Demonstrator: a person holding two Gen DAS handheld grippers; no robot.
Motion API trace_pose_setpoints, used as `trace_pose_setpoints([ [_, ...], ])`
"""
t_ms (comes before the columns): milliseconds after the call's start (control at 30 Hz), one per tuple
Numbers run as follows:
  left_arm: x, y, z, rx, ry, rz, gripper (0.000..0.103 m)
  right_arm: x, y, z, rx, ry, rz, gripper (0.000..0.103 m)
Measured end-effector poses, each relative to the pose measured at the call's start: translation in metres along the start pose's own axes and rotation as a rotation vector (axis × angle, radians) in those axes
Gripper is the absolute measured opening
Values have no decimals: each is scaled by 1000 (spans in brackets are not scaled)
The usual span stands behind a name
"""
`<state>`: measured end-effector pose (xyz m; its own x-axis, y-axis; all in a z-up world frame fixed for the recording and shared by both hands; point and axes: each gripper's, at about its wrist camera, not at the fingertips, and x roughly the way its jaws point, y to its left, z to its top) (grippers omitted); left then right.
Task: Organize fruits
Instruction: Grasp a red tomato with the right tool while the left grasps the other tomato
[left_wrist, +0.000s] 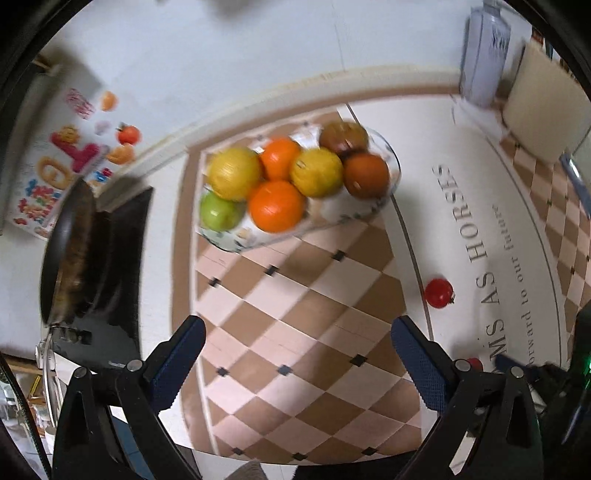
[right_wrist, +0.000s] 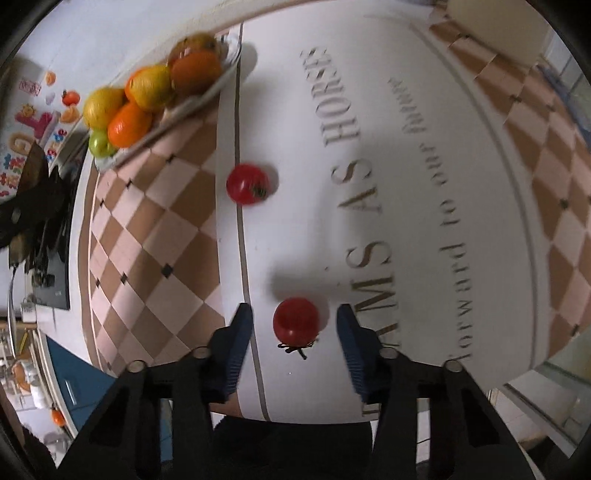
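Observation:
A glass bowl (left_wrist: 391, 158) holds several fruits: oranges, yellow ones, a green apple (left_wrist: 218, 212) and darker brown ones. It also shows in the right wrist view (right_wrist: 199, 99). Two red tomatoes lie on the tablecloth. One tomato (right_wrist: 295, 321) sits between the open fingers of my right gripper (right_wrist: 293, 317), not touched. The other tomato (right_wrist: 247, 183) lies farther ahead, and also shows in the left wrist view (left_wrist: 439, 292). My left gripper (left_wrist: 297, 332) is open and empty above the checkered cloth, short of the bowl.
A black frying pan (left_wrist: 70, 251) with food stands on a dark stove at the left. A white box (left_wrist: 484, 55) and a cream block (left_wrist: 543, 114) stand at the table's far right. The wall behind carries colourful stickers (left_wrist: 66, 155).

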<state>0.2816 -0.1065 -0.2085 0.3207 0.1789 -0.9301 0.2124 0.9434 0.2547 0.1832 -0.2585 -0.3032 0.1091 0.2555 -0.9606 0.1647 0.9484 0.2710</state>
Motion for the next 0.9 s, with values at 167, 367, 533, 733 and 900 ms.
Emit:
trace_pose_setpoints([
  [167,23,-22,9,15,74,-67,103,7,2,-5,-37,-14,4,31],
  [367,50,-58,20,43,127,-163,103,-24,-28,0,4,-86,-14,31],
  [533,77,-99,28,88,182,-220,97,-34,-58,10,44,-97,-51,31],
  [733,89,-115,27,92,206,-266,38,-43,-74,12,78,-115,-54,31],
  [900,89,-119,22,92,186,-275,28,-44,-71,14,77,-118,-44,31],
])
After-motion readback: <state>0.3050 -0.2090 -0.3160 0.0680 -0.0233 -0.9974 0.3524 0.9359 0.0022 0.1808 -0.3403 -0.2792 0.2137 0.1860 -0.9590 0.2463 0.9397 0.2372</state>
